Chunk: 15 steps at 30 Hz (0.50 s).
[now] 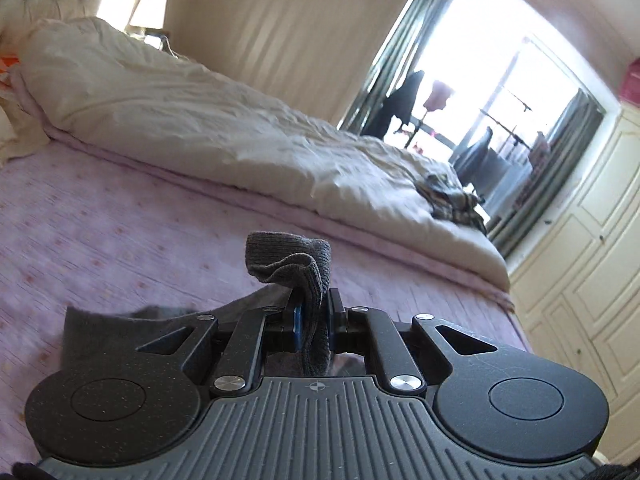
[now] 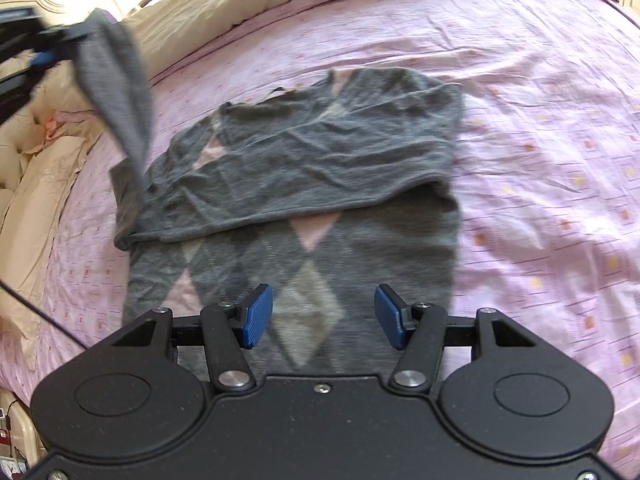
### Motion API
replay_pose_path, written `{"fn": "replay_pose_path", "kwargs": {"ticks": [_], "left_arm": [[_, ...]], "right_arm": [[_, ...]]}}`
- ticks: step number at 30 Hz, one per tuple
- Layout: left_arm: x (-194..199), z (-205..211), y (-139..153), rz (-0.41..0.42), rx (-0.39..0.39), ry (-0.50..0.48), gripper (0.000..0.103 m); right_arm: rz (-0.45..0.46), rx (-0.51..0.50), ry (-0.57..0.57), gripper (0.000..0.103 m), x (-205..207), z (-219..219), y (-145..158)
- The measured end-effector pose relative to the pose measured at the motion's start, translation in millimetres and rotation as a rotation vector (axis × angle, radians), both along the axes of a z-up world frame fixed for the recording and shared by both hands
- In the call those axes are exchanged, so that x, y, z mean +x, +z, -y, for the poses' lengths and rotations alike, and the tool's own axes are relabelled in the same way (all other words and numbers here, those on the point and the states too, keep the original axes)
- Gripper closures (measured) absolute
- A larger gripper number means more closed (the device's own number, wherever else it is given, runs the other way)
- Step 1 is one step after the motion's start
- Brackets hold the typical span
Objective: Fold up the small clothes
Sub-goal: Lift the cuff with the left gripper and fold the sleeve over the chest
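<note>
In your left wrist view, the left gripper [image 1: 314,320] is clamped on a grey sleeve [image 1: 294,262], whose ribbed cuff bunches just past the fingertips above the pink bedsheet [image 1: 100,220], so this hand carries the fold. In your right wrist view, the right gripper [image 2: 324,316] hovers with its blue pads [image 2: 258,314] spread and empty over the hem end of the grey argyle sweater [image 2: 304,168]. It lies flat ahead, one sleeve already across the chest, the lifted one probably trailing from its left shoulder, blurred.

bright daylight thru window [image 1: 500,120], glare there; fisheye warp at edges, slight motion blur.
</note>
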<state>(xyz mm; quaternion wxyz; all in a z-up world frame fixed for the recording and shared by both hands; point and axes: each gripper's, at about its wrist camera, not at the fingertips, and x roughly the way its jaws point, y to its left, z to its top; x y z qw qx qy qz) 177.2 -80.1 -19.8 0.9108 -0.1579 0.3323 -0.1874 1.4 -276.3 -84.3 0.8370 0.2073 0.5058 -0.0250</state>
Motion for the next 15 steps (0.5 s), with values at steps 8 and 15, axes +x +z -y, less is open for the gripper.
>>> {"fn": "replay_pose_path", "kwargs": {"ticks": [8,15], "left_arm": [[1,83,-71,-0.165,0.143,-0.112,0.083],[-33,101,-76,-0.126,0.322,-0.262,0.060]], "right_arm": [[-0.027,-0.008,0.003,0.041,-7,33,-6],[-0.035,0.000,-0.031,0.041,2,40,-10]]}}
